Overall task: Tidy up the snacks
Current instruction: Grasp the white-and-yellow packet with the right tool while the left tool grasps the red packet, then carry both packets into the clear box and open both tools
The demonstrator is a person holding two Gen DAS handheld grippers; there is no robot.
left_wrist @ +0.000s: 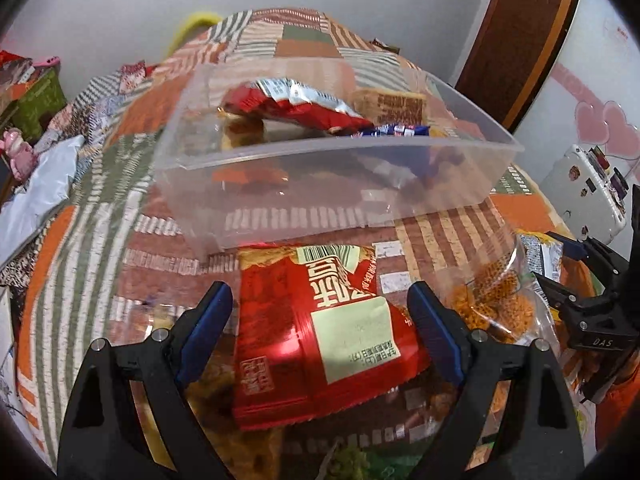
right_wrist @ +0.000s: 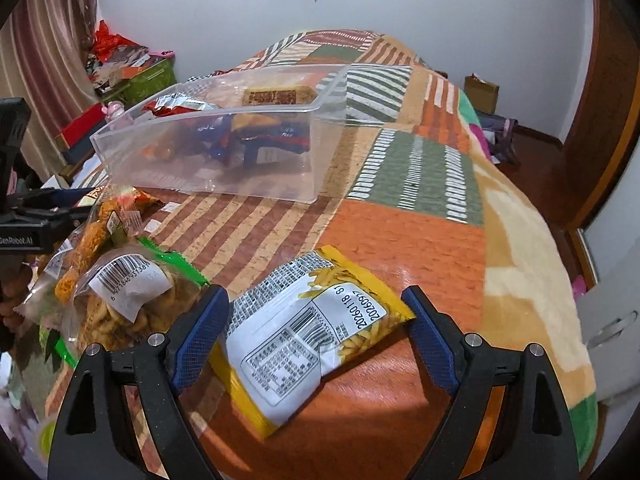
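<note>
A clear plastic bin (left_wrist: 320, 184) stands on the patchwork bed and holds several snack packets; it also shows in the right wrist view (right_wrist: 208, 160). My left gripper (left_wrist: 320, 312) is open, its blue pads on either side of a red snack packet (left_wrist: 316, 340) lying just in front of the bin. My right gripper (right_wrist: 316, 316) is open around a yellow-and-white snack packet (right_wrist: 312, 336) on the blanket. Clear bags of orange fried snacks (right_wrist: 120, 304) lie to its left, also seen in the left wrist view (left_wrist: 492, 300).
The other gripper's black frame shows at the right edge of the left wrist view (left_wrist: 592, 304) and at the left edge of the right wrist view (right_wrist: 32, 224). Boxes and clutter (right_wrist: 120, 80) stand beyond the bed's left side. A wooden door (left_wrist: 532, 32) is at right.
</note>
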